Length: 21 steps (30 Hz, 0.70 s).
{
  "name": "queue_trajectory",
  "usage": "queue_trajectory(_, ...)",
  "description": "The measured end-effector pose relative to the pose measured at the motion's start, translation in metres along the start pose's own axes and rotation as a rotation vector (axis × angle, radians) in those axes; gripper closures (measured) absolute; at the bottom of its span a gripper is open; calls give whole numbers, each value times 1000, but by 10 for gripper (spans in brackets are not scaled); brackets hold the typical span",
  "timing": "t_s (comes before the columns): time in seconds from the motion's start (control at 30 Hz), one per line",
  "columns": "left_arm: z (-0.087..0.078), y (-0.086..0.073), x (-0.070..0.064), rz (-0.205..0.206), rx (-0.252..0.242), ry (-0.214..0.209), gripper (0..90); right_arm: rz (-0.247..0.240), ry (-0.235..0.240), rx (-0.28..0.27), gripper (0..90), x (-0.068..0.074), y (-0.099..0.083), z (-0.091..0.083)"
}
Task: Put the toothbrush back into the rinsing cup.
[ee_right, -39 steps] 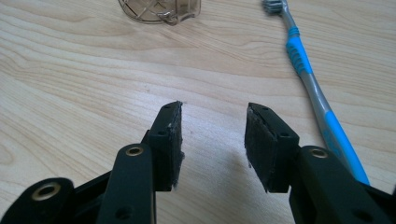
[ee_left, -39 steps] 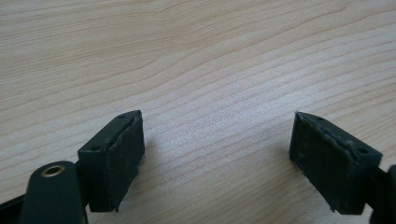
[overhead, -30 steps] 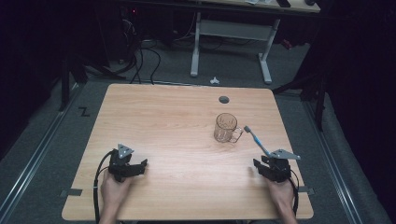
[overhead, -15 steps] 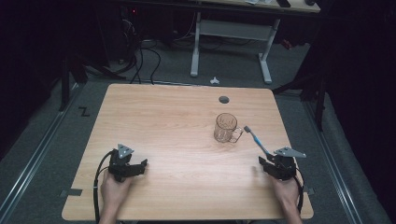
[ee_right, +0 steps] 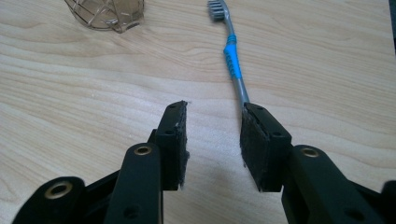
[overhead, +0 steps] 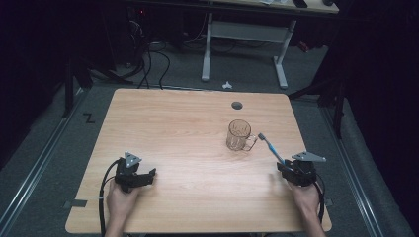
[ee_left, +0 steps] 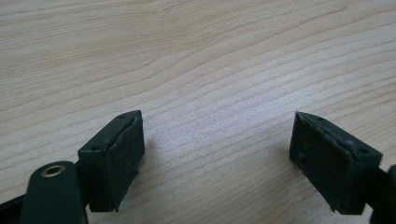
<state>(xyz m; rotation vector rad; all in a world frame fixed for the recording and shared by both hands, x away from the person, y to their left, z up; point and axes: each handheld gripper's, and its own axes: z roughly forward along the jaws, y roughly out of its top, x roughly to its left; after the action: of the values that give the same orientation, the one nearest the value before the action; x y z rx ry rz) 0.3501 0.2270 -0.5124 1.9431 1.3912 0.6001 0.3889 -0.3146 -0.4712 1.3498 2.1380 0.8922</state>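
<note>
Toothbrush [ee_right: 232,55]: lies on table [overhead: 188,128], handle end touching my right tongs [ee_right: 212,135] outer side.
Right tongs: jaws narrowly apart, empty.
Left tongs [ee_left: 217,154]: wide, empty.
Glass mug [overhead: 239,135]: ahead-left of right tongs.

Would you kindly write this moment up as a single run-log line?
left claw: open, over bare table | right claw: open, toothbrush handle end beside one jaw, not gripped | glass mug: upright, untouched

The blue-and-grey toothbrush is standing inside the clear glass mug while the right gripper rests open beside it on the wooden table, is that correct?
Not quite: the blue-and-grey toothbrush lies flat on the wooden table beside the clear glass mug, not inside it. The right gripper is indeed open, its handle end by one pad, as the right gripper view shows.
</note>
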Motion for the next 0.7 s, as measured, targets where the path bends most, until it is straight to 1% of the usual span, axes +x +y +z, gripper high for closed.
queue_trajectory(0.43, 0, 0, 0, 0, 0, 0, 185, -9, -9, 4, 616, -7, 14, -1)
queue_trajectory(0.7, 0, 0, 0, 0, 0, 0, 185, -25, -15, 6, 616, -11, 23, -3)
